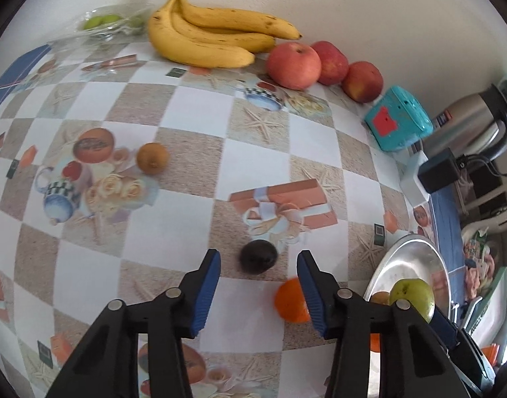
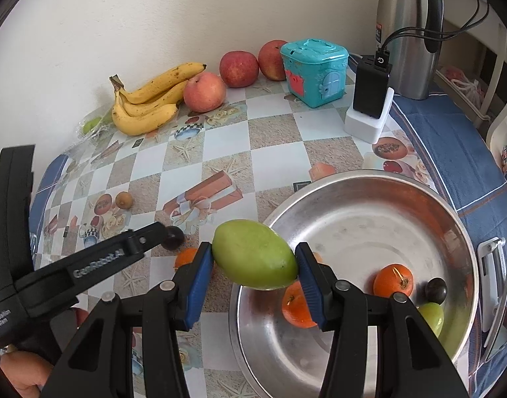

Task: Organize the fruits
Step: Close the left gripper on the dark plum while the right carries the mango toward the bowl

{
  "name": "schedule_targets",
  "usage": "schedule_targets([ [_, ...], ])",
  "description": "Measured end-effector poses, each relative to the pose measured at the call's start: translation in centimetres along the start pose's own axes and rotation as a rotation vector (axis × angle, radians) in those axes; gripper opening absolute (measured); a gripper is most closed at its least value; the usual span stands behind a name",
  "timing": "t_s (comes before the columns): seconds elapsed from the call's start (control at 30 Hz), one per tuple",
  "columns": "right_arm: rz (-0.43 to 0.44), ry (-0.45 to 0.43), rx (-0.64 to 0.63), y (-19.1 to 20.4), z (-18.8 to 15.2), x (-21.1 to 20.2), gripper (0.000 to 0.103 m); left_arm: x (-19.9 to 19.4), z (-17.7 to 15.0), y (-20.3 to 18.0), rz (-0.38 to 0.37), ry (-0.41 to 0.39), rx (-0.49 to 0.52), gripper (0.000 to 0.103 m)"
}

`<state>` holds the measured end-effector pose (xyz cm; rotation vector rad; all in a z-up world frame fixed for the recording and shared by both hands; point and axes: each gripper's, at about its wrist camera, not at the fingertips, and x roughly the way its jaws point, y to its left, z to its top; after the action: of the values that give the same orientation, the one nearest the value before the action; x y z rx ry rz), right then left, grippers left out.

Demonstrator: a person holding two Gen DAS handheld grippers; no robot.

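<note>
Right claw (image 2: 253, 258): clamped on a green fruit (image 2: 255, 254) above the bowl (image 2: 369, 192).
Left claw (image 1: 258, 265): apart, dark fruit (image 1: 258, 256) ahead on the bench (image 1: 193, 152).
Tip: centre fruit before closing.

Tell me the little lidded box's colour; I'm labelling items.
Teal box with a red patch on one side; clearest in the right wrist view.

Table under a checkered printed cloth (image 1: 200, 112), on it bananas (image 1: 207, 33), three red apples (image 1: 293, 64), a bag of green fruit (image 1: 104, 23), a small brown fruit (image 1: 152, 158), a dark round fruit (image 1: 257, 258), an orange (image 1: 289, 301), a teal toy box (image 2: 314, 71), a steel bowl (image 2: 369, 192), a steel flask (image 2: 407, 30).
</note>
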<state>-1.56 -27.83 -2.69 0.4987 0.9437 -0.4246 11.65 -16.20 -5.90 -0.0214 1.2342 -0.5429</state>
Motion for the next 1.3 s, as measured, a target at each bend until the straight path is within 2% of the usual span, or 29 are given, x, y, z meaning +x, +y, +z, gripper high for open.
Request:
schedule_targets([
  [0.07, 0.000, 0.000, 0.001, -0.1, 0.0, 0.0, 0.052, 0.3, 0.0, -0.2, 0.007, -0.002, 0.010, 0.044],
  [0.27, -0.001, 0.005, 0.002, -0.4, -0.1, 0.1, 0.052, 1.2, 0.1, -0.6, 0.007, -0.001, 0.014, 0.037],
  [0.47, -0.003, 0.009, 0.008, -0.6, -0.1, 0.3, 0.052, 1.5, 0.2, -0.7, 0.024, -0.023, 0.002, 0.033],
  [0.53, -0.003, 0.010, 0.008, -0.6, -0.1, 0.3, 0.052, 1.5, 0.3, -0.5, 0.022, -0.022, -0.007, 0.033],
  [0.6, -0.002, 0.007, 0.005, -0.6, -0.1, 0.3, 0.045, 1.7, 0.3, -0.4, 0.027, -0.019, -0.007, 0.033],
  [0.73, -0.003, 0.000, 0.004, -0.6, 0.0, 0.1, 0.045, 2.1, 0.0, -0.3, 0.044, -0.004, -0.005, 0.031],
  [1.07, -0.006, 0.016, -0.003, -0.6, -0.1, 0.5, 0.045, 2.2, -0.2, 0.0, 0.022, 0.011, -0.027, 0.030],
  [1.3, -0.004, 0.018, 0.001, -0.7, -0.1, 0.5, 0.045, 0.9, 0.0, 0.0, 0.013, 0.000, -0.046, 0.030],
])
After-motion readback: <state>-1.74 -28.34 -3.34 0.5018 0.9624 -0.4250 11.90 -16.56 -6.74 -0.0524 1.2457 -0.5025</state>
